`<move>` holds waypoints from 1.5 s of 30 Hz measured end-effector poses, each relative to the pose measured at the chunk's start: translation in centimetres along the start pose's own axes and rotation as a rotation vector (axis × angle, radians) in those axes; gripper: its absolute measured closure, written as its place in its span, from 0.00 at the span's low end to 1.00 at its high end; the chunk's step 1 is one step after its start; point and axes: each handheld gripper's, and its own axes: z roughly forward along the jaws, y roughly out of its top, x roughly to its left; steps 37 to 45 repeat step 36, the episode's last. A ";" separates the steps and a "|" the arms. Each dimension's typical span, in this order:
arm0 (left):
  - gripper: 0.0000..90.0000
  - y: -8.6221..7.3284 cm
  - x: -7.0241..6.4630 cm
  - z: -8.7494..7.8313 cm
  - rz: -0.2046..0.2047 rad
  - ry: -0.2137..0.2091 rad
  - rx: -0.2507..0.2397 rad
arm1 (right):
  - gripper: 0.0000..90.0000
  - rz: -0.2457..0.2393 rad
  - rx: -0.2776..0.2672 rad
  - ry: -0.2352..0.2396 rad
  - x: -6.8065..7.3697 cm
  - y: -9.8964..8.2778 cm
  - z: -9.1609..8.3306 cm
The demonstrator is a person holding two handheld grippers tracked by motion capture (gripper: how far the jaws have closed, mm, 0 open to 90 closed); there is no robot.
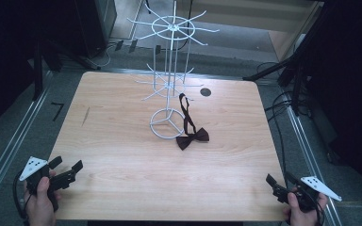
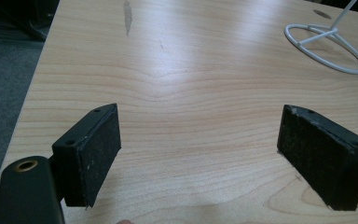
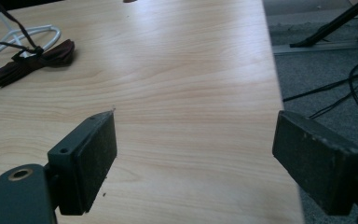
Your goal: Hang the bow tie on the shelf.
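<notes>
A dark brown bow tie (image 1: 193, 138) lies on the wooden table (image 1: 122, 150) beside the ring base of a white wire display stand (image 1: 170, 75). Its thin strap (image 1: 185, 110) runs up to a low hook of the stand. In the right gripper view the bow tie (image 3: 32, 61) lies far off at the upper left. My left gripper (image 1: 67, 168) hovers at the table's near left corner, open and holding nothing (image 2: 198, 158). At the near right corner my right gripper (image 1: 278, 180) is open too, with bare wood between its jaws (image 3: 193, 163).
The stand's ring base (image 2: 326, 46) shows at the upper right of the left gripper view. A dark round hole (image 1: 205, 92) sits in the table behind the stand. Black cables (image 3: 345, 88) lie on the grey floor past the table's right edge. Metal rails run along both sides.
</notes>
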 end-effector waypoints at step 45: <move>0.16 0.0 -0.2 0.0 0.033 -0.010 0.013 | 0.17 0.046 0.021 -0.072 -0.6 -0.6 1.0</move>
